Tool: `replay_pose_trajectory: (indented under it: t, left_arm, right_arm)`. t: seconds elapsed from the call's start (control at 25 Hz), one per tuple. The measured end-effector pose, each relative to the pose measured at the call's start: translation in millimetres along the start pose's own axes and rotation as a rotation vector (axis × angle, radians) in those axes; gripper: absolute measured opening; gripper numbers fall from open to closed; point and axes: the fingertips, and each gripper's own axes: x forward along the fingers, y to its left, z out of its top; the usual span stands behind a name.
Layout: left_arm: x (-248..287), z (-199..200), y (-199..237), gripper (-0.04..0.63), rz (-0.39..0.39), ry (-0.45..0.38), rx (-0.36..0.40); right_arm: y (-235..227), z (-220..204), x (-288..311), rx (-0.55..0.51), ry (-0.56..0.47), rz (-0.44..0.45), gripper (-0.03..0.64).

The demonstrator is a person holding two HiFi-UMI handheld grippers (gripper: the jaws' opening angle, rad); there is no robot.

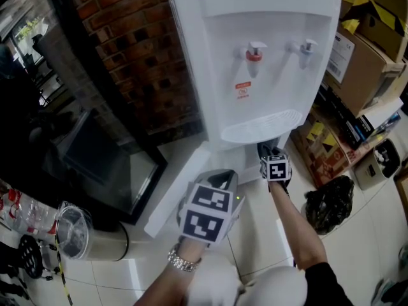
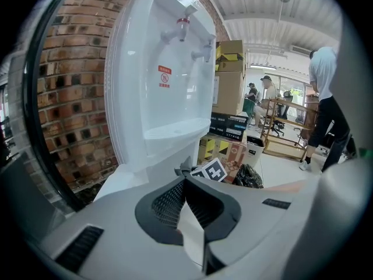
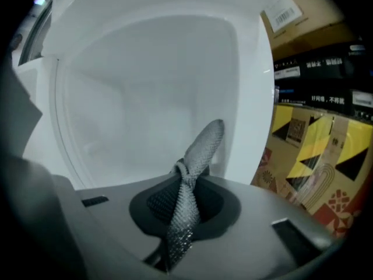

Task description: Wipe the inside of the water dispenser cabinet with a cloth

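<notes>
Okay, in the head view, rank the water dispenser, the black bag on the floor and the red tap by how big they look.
1. water dispenser, by far the largest
2. black bag
3. red tap, the smallest

The bag lies lower, so it is likely farther from the camera, but the order is still clear.

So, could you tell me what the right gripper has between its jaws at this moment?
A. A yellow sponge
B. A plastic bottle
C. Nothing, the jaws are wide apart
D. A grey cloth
D: in the right gripper view, the right gripper is shut on a twisted grey cloth, whose free end sticks up in front of the white inside of the cabinet.
</notes>
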Motion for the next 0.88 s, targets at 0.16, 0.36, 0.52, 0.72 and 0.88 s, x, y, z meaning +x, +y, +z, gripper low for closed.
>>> replay_pose_trajectory:
  t: [0.16,0.36,0.52,0.72,0.88]
  left_arm:
    - [0.5,-0.2,0.6,0.003,0.001,0.004,-0.001]
    - [2.0,-1.8,0.4,0.003,-0.002,0.010,0.000]
    - [5.3,-9.1,5.4,0.000,0.022,0.043,-0.001]
    - [11.6,-17.0,9.5,0.000,0.056,0.089,0.009]
    - [14.4,-21.1,11.5,0.000,0.069,0.109,0.004]
  right_arm:
    - [6.6,-24.3,7.0,0.022,0.063,0.032,0.029]
    - [21.0,20.5,-6.9,0.023,-0.041,0.069,0.029]
    - [20.7,72.2,-30.4,0.036,-0.177,0.060,0.029]
    - [10.5,79.0,-26.2,0.056,-0.182,0.046,0.029]
    - [-4.6,47.5,-7.2,0.049,-0.101,0.012,0.029]
